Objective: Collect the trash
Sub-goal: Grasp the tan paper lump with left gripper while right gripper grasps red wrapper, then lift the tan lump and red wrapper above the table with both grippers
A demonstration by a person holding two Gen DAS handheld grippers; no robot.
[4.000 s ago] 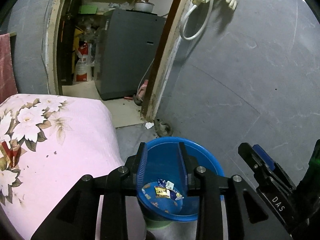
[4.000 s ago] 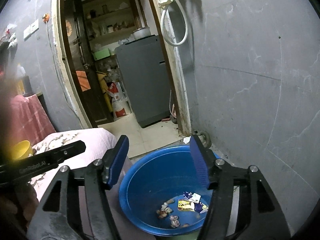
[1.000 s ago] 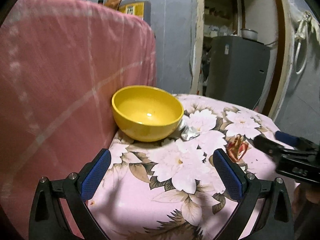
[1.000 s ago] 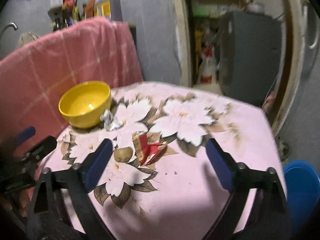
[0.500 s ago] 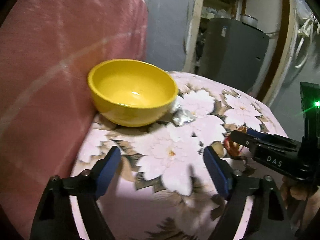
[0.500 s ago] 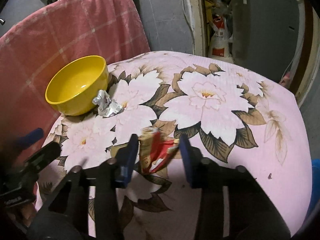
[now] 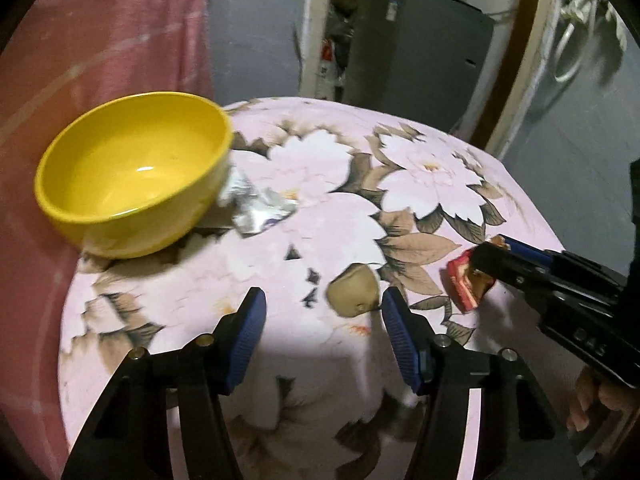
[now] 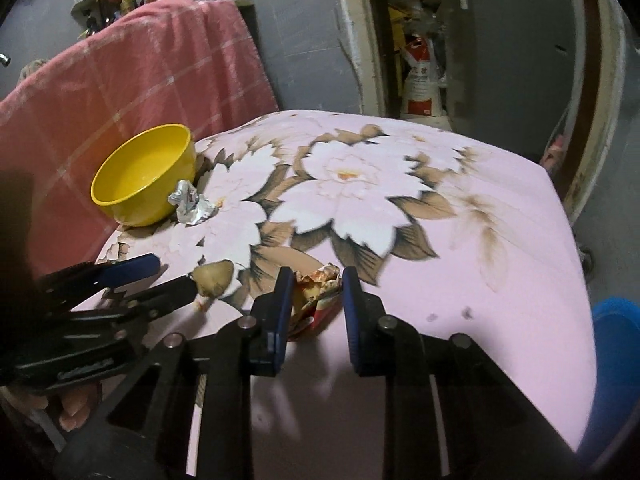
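On the pink floral-print tablecloth (image 8: pixel 460 248) a pickup was under way — the right gripper (image 8: pixel 314 280), jaws just narrowed, was pressed onto the crumpled red-and-gold wrapper (image 8: pixel 316 280). The left gripper (image 7: pixel 322 308), half closed and holding nothing, was poised beside the small brown lump (image 7: pixel 354 290); the crumpled silver foil (image 7: pixel 256 208) lay against the yellow plastic bowl (image 7: pixel 132 176). Next, a firm squeeze and lift were judged necessary.

Right gripper (image 8: pixel 314 280) fingers (image 8: pixel 282 292) have been closing around red wrapper (image 8: pixel 316 284).
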